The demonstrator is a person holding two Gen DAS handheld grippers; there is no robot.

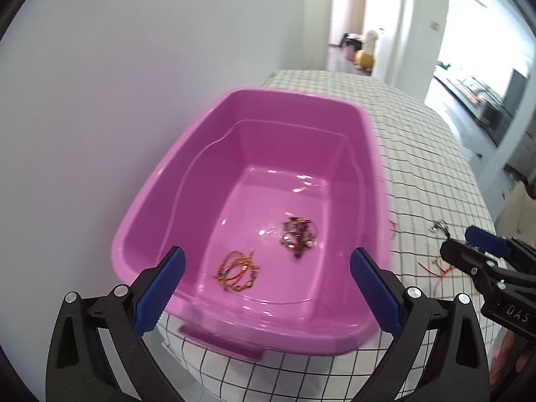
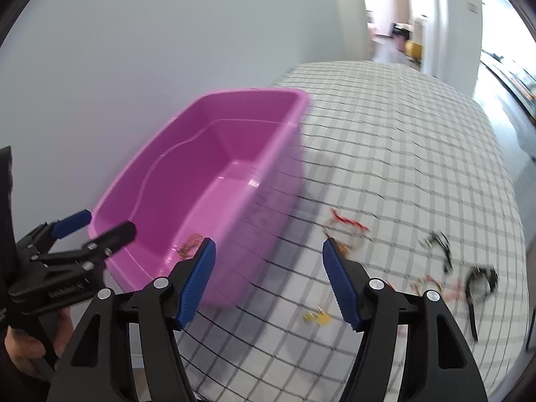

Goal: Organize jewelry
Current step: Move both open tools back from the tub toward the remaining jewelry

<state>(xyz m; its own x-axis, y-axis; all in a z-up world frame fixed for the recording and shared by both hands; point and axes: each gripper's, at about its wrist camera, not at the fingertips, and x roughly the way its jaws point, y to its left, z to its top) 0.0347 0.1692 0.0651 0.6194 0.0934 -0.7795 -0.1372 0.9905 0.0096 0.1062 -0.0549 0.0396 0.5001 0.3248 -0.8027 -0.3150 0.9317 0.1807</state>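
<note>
A pink plastic bin (image 1: 160,181) stands on the checked cloth against the wall. On its floor lie a coil of orange-gold chain (image 1: 236,269) and a dark beaded tangle (image 1: 298,234). My left gripper (image 1: 267,253) hangs open over the bin's near rim with nothing between its blue pads. My right gripper (image 2: 268,243) is open and empty above the cloth, just right of the bin (image 2: 160,181). Ahead of it lie loose pieces: a red cord with a ring (image 2: 346,222), black pieces (image 2: 439,244), and small yellow bits (image 2: 318,316).
The checked tablecloth (image 2: 402,134) spreads out to the right of the bin, and its edge drops off at the far right. A plain wall (image 1: 100,67) runs behind the bin. A hand (image 2: 23,351) holds the left gripper's handle. A doorway opens beyond the table's far end.
</note>
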